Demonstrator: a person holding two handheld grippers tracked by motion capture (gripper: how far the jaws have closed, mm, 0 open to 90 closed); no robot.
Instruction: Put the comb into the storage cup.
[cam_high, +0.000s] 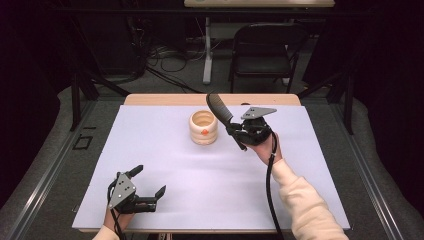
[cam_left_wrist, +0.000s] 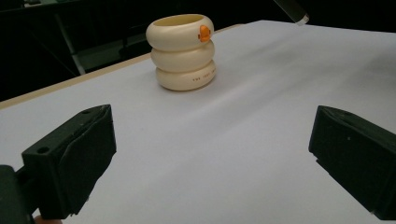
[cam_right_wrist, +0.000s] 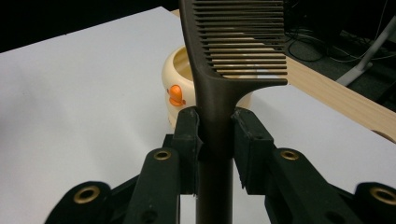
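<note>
at frame centre, a dark comb (cam_high: 218, 106) is clamped by the right gripper (cam_high: 239, 131) beside a cream cup (cam_high: 203, 127) (left gripper (cam_high: 148, 184) spread, empty), which could be toppled if clipped.

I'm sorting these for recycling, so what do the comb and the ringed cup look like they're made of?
The comb looks like moulded dark plastic, matte, with thin even teeth. The ringed cup is cream with a soft sheen and an orange mark; it could be plastic or glazed ceramic, and the look leaves that open.

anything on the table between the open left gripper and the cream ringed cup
Nothing: the left gripper view shows bare white table cover from the left gripper to the cream ringed cup.
</note>
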